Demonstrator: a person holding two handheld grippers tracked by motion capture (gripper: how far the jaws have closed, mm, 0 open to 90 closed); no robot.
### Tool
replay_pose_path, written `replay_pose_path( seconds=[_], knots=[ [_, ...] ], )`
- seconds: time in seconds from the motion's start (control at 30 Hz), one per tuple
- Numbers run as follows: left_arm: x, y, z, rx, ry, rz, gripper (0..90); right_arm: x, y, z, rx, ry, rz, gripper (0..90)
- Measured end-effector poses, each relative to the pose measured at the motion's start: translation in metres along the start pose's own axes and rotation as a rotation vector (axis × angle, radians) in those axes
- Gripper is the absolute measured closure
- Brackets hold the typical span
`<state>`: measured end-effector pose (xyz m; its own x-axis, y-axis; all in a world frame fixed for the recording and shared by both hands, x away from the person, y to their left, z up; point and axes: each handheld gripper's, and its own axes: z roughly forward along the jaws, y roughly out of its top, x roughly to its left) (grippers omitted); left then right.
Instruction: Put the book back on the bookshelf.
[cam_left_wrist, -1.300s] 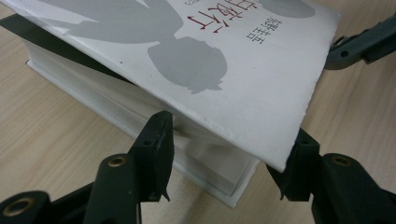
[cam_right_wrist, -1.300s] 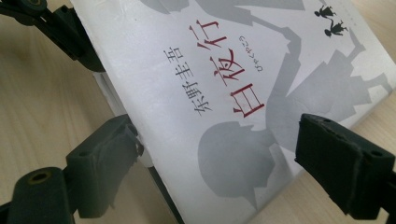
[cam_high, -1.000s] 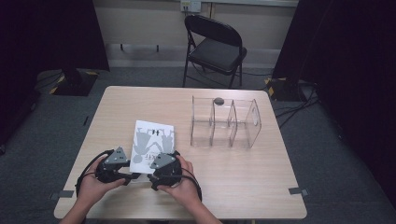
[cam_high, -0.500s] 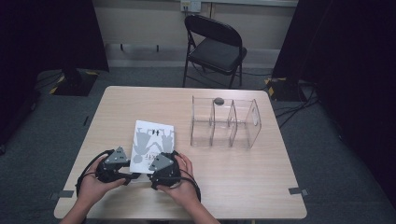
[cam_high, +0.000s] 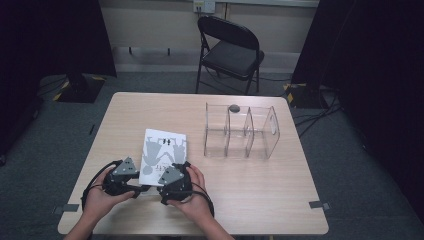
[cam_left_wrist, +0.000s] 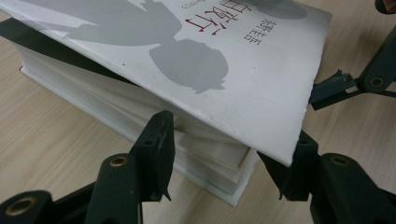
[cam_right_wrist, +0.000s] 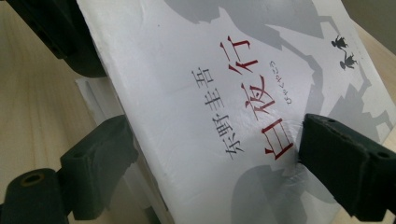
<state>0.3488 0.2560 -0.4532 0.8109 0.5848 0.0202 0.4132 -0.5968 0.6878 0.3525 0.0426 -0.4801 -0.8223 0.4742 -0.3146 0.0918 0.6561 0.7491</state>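
Book (cam_high: 162, 156) lies flat at 6 o'clock of the worktop (cam_high: 260, 185) — thick paperback, floppy cover, glossy. My left gripper (cam_left_wrist: 224, 163) fingers straddle its near corner; right gripper (cam_right_wrist: 205, 158) clamps the lifted cover — better to grip the whole block.

The book (cam_high: 162, 152), a thick white paperback with grey silhouette figures and red and black characters on its cover, lies flat on the table at lower left of centre in the high view, its front cover lifted slightly off the pages at the near edge.
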Motion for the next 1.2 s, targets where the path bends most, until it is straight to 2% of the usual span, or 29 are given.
replay_pose_path(
  seconds=[0.13,0.17,0.2,0.27,0.4,0.5,0.53,0.57,0.6,0.63,0.7,0.77,0.8,0.83,0.87,0.93,1.0,1.03,1.07,1.2],
  knots=[
    [0.0,0.0,0.0,-0.003,-0.003,0.0,46.5,-0.002,0.0,-0.001,-0.003,0.009,0.012,9.9],
    [0.0,0.0,0.001,-0.021,-0.004,-0.016,46.5,-0.003,0.0,-0.001,-0.005,0.014,0.018,10.6],
    [0.001,0.0,0.0,-0.008,-0.007,-0.006,46.5,-0.004,0.001,-0.003,-0.008,0.025,0.049,13.5],
    [0.001,0.0,-0.001,-0.009,-0.008,-0.006,46.5,-0.006,0.003,-0.004,0.002,0.038,0.062,13.9],
    [0.001,0.001,-0.002,-0.002,-0.004,-0.007,46.6,-0.008,0.004,-0.007,0.01,0.058,0.078,15.5],
    [0.001,0.001,-0.001,-0.01,-0.006,-0.005,46.7,-0.008,0.004,-0.007,0.011,0.057,0.079,15.1],
    [0.0,0.001,-0.002,-0.009,-0.003,-0.003,46.8,-0.006,0.004,-0.006,0.008,0.036,0.06,15.1],
    [0.0,0.001,-0.002,-0.009,-0.003,-0.003,46.9,-0.006,0.004,-0.006,0.008,0.036,0.06,15.1],
    [0.0,0.001,-0.001,-0.012,-0.003,-0.004,46.9,-0.003,0.003,-0.004,0.012,0.005,0.023,14.7],
    [0.0,0.001,-0.001,-0.012,-0.003,-0.004,46.9,-0.003,0.003,-0.004,0.012,0.005,0.023,14.7],
    [0.0,0.001,-0.002,-0.005,-0.004,-0.004,47.0,0.0,0.002,-0.001,0.02,-0.032,-0.008,16.3],
    [0.0,0.0,-0.001,-0.01,-0.001,-0.011,47.0,-0.001,0.002,0.0,0.018,-0.028,-0.02,17.6],
    [-0.001,0.0,0.0,-0.022,0.011,-0.008,47.0,-0.002,0.004,-0.002,0.022,-0.026,-0.032,24.7],
    [-0.001,0.0,0.0,-0.022,0.011,-0.008,45.9,-0.002,0.004,-0.002,0.022,-0.026,-0.032,24.7],
    [-0.004,0.002,0.002,-0.018,0.03,0.022,41.6,0.002,0.007,-0.007,0.036,-0.053,-0.083,35.1],
    [-0.005,0.003,0.002,-0.024,0.045,0.03,33.1,0.003,0.008,-0.01,0.035,-0.076,-0.124,41.1],
    [-0.007,0.003,0.0,-0.021,0.079,0.074,30.4,0.005,0.007,-0.011,0.025,-0.093,-0.127,43.9],
    [-0.006,0.002,-0.001,-0.024,0.092,0.08,27.4,0.004,0.007,-0.014,0.021,-0.109,-0.131,48.0],
    [-0.002,-0.002,-0.003,-0.029,0.088,0.07,23.2,0.003,0.01,-0.018,0.022,-0.127,-0.138,52.4],
    [0.007,-0.009,-0.006,-0.007,0.089,0.052,19.1,-0.004,0.014,-0.023,0.036,-0.133,-0.132,56.6]
  ],
)
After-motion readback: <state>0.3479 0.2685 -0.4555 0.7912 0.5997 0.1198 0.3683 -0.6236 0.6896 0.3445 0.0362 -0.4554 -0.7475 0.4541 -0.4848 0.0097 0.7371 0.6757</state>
